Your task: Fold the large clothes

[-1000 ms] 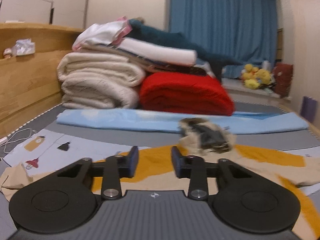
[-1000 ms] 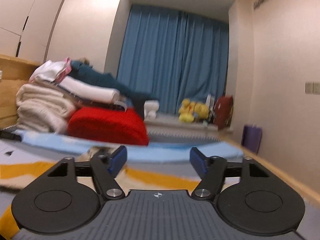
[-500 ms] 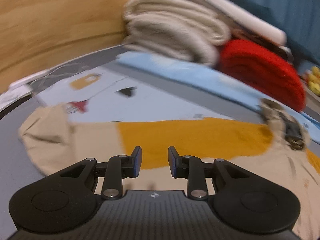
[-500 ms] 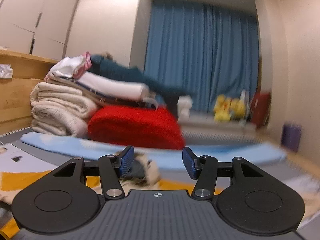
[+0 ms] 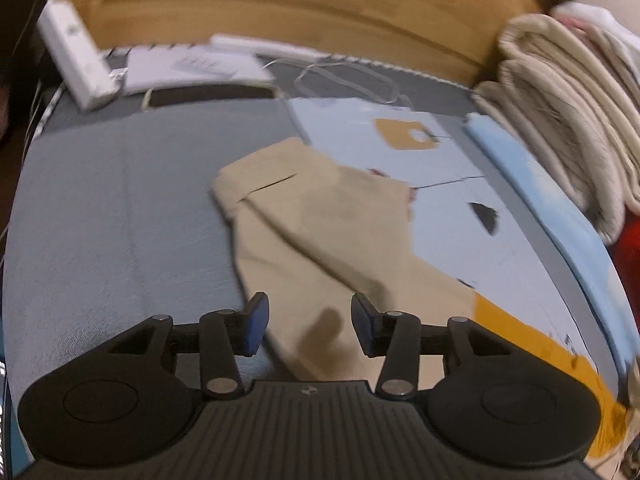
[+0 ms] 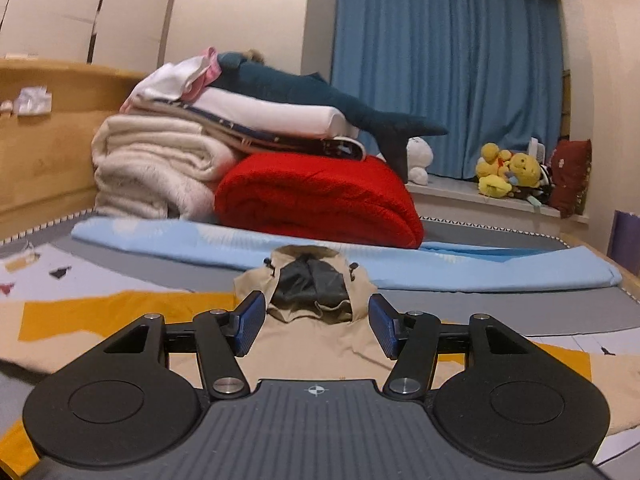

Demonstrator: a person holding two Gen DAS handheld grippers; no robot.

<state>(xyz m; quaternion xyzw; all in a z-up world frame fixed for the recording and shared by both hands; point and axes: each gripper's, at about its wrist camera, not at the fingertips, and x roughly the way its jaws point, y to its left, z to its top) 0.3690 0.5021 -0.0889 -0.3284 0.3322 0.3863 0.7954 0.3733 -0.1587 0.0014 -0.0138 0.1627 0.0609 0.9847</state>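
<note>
The left wrist view had changed most. A second earlier it looked level across the bed at the stacked bedding; at this moment it looked steeply down on the jacket's sleeve (image 5: 320, 216), with the wooden headboard (image 5: 280, 4) across the top. I read that as my left hand having swung out to the sleeve end, the start of the first fold.

The left gripper (image 5: 306, 322) was opening, its blue pads parted roughly halfway. Sleeve cloth showed in the gap between them, but neither pad pressed on it; nothing held.

The right gripper (image 6: 316, 326) was also opening, after a brief narrowing half a second earlier. It stood about half open and empty, framing the hood (image 6: 310, 280) beyond it.

The jacket (image 6: 320, 352) lay spread flat on the grey bed cover (image 5: 120, 200); neither hand had gripped it yet.

Materials: the jacket was a thin beige woven shell with mustard-yellow panels. The sleeve lay as a flat tapering tube, creased, with a short slit near the cuff. The hood was slumped, with a dark, faintly shiny lining. The bed cover looked finely ribbed and matte. Behind: a fleecy red blanket (image 6: 320, 200) and a thick cream blanket (image 6: 156, 168), both folded into rounded rolls.
</note>
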